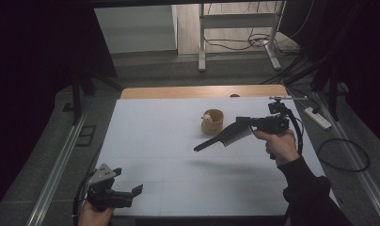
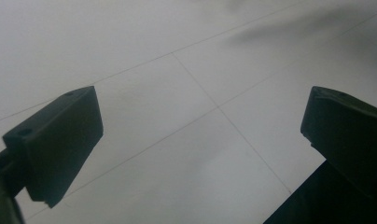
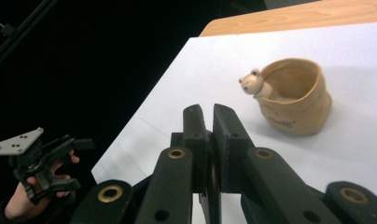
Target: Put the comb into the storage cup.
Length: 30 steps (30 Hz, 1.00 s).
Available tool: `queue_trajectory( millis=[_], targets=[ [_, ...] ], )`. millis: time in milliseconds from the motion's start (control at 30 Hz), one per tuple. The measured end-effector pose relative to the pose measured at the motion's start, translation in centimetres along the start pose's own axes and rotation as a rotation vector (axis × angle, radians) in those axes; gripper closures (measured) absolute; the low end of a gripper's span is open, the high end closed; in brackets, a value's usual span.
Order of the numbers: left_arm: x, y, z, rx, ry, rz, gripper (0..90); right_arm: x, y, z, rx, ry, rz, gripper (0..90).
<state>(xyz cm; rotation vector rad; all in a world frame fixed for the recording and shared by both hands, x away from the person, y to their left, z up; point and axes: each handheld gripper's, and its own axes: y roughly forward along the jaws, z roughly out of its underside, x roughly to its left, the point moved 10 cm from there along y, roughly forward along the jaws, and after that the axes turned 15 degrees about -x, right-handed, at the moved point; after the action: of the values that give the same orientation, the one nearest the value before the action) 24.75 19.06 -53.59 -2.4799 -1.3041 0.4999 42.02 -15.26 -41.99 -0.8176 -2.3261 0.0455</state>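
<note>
**Operator:** Comb first, from the high view. My right gripper [image 1: 244, 123] has its jaws clamped on the spine end of a black comb [image 1: 224, 137], which hangs in the air above the white tabletop [image 1: 178, 155], handle pointing down toward my left. A tan cup [image 1: 212, 121] with a small animal figure on its rim stands just beyond it, apart from the comb.

**Observer:** And your left?

**Operator:** My left gripper [image 1: 131, 192] sits low at the near left corner of the tabletop, jaws spread, holding nothing.

**Observer:** Does the left gripper view agree?

**Operator:** Yes. Both jaws stand wide apart there with bare white surface between them, plus a soft dark shadow at the top right.

**Observer:** Right gripper view?

**Operator:** The two jaws are pressed nearly together. A thin dark sliver sits between them; I judge that to be the comb's edge, though I cannot make it out clearly. The cup [image 3: 294, 95] stands upright ahead and to the right, the figure [image 3: 252, 81] peeking over its rim.

**Observer:** What worries you?

**Operator:** The comb is long and gripped at one end, so it could pivot or slip in the jaws. If I swing it toward the cup, I reckon the free end could clip the rim and tip it.
</note>
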Motion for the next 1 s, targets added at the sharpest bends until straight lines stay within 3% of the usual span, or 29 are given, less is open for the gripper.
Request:
queue_trajectory(
  millis=[1000],
  targets=[
    [0.1,0.2,0.3,0.033,0.006,-0.011,0.0,-2.7,-2.1,-5.4,-0.083,-0.001,0.114,84.5]
  ],
)
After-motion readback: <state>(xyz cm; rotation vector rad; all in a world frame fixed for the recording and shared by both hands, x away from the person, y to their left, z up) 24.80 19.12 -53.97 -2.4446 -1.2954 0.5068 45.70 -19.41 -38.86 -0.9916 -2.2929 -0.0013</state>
